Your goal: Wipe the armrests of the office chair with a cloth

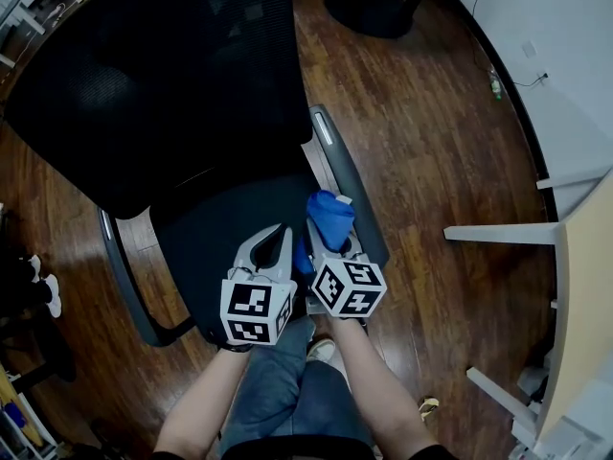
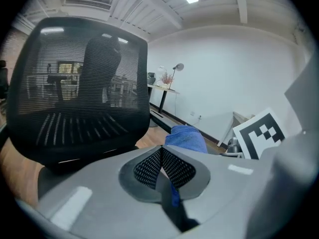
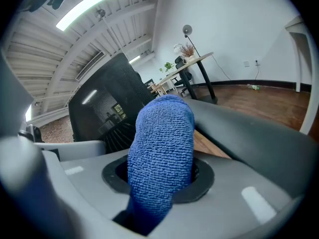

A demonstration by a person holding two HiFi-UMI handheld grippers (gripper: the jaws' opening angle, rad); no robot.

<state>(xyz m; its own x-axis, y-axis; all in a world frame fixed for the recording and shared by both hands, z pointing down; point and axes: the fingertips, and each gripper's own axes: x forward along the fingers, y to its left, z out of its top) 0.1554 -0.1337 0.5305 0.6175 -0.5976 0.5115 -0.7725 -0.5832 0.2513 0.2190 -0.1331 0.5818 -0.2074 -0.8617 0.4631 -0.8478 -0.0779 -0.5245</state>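
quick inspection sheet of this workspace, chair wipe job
surface: wood floor
job's things: office chair, black mesh back; blue cloth over the right armrest, contact unclear; left armrest with no gripper on it
clutter: small green thing on the floor by the wall
grippers: left gripper jaws together; right gripper shut on the cloth
cables: thin cord at the wall
surroundings: white table legs; round black base

An office: mesh office chair (image 1: 163,75), desk (image 3: 194,59) (a lamp (image 3: 187,30) on it), wood floor (image 1: 431,132).
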